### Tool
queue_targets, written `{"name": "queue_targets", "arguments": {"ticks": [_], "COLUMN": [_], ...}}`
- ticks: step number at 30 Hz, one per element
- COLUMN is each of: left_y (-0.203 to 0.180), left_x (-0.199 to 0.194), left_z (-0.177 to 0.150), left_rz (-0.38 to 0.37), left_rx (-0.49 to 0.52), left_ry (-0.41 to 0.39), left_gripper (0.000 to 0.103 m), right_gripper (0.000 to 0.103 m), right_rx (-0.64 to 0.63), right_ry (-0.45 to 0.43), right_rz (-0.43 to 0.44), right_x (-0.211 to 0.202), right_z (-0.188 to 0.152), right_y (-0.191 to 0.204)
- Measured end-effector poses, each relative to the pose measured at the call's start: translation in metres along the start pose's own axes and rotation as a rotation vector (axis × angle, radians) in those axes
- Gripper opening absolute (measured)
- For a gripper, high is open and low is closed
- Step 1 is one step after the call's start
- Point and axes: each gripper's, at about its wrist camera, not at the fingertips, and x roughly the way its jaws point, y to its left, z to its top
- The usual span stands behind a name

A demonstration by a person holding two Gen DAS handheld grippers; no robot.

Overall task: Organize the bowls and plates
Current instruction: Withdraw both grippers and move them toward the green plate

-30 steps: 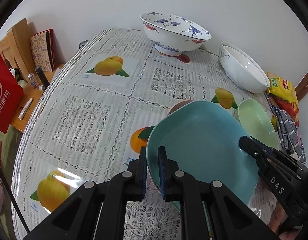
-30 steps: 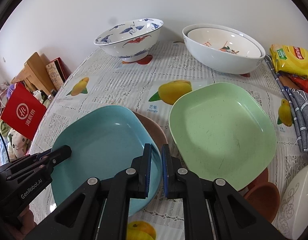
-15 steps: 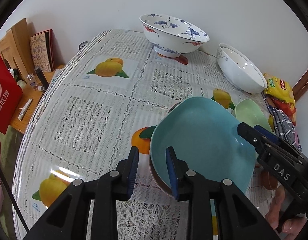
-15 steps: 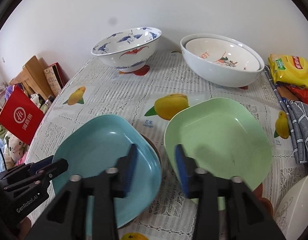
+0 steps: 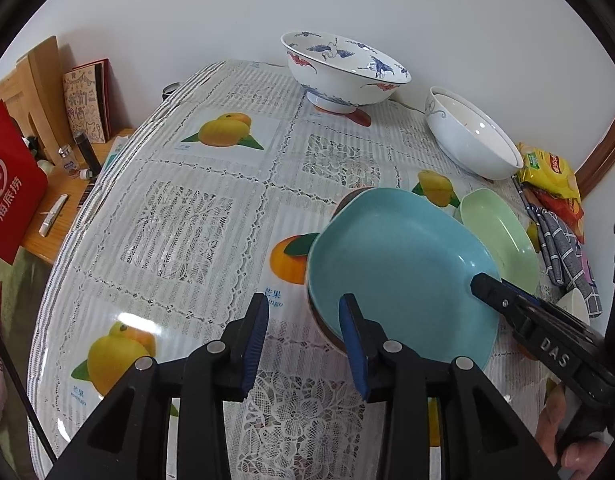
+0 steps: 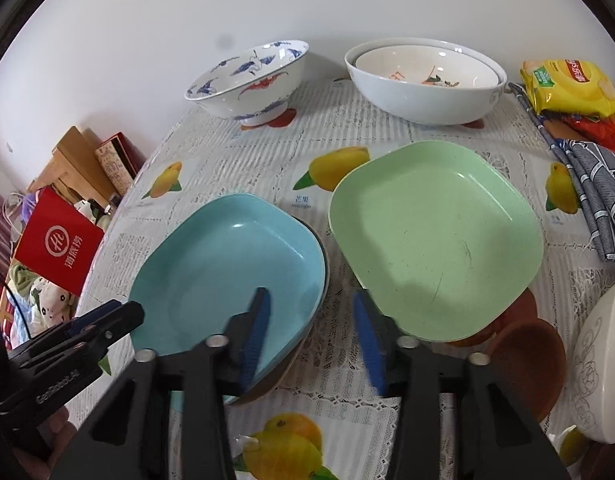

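My left fingers (image 5: 303, 340) stand apart over the counter (image 5: 187, 216), the blue plate (image 5: 403, 280) lying just right of the gap with its near-left rim in front of my right-hand pad and nothing gripped. My right fingers (image 6: 311, 336) are spread too, the blue plate (image 6: 231, 272) on a brown dish (image 6: 275, 376) under the left pad and the green plate (image 6: 435, 236) beyond the right one
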Motion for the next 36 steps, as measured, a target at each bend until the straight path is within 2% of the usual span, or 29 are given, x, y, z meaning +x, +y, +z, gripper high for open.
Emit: {"name": "queue_targets", "arguments": {"ticks": [1,6,10,11,13,16,18,22,26,29,31,36], "left_y": [0.000,0.003,0.000,0.000,-0.003,-0.009,-0.015,-0.030,-0.045,-0.057,-0.065,-0.085], "left_x": [0.000,0.000,-0.003,-0.004,-0.008,-0.019,-0.028,-0.053,-0.079,-0.099,-0.112,-0.135], "left_z": [0.000,0.004,0.005,0.004,0.003,0.001,-0.001,-0.007,-0.013,-0.020,-0.025,-0.039], "left_rz": [0.002,0.007,0.003,0.001,-0.004,-0.015,-0.020,-0.015,-0.025,-0.033,-0.042,-0.100], "left_rx": [0.003,0.000,0.008,0.011,0.017,0.031,0.047,0.096,0.129,0.156,0.170,0.187], "left_ry": [0.000,-0.001,-0.005,-0.005,-0.007,-0.017,-0.032,-0.076,-0.118,-0.154,-0.178,-0.205], "left_gripper": [0.036,0.036,0.036,0.036,0.036,0.037,0.044,0.045,0.045,0.045,0.045,0.045], "right_gripper": [0.016,0.012,0.014,0.017,0.035,0.045,0.051,0.052,0.053,0.060,0.069,0.074], "right_rx": [-0.002,-0.035,-0.040,-0.043,-0.044,-0.037,-0.030,-0.029,-0.036,-0.034,-0.027,0.003], "right_ry": [0.000,-0.025,-0.048,-0.053,-0.064,-0.091,-0.100,-0.143,-0.147,-0.155,-0.165,-0.175], "right_rz": [0.007,-0.046,-0.055,-0.059,-0.062,-0.079,-0.095,-0.134,-0.194,-0.213,-0.216,-0.214], "right_x": [0.001,0.003,-0.007,-0.011,-0.021,-0.038,-0.049,-0.079,-0.103,-0.124,-0.135,-0.165], "right_z": [0.001,0.010,0.013,0.012,0.010,0.005,0.001,-0.012,-0.027,-0.041,-0.050,-0.070], "right_y": [0.000,0.006,0.006,0.005,0.004,-0.001,-0.004,-0.012,-0.018,-0.023,-0.026,-0.038]}}
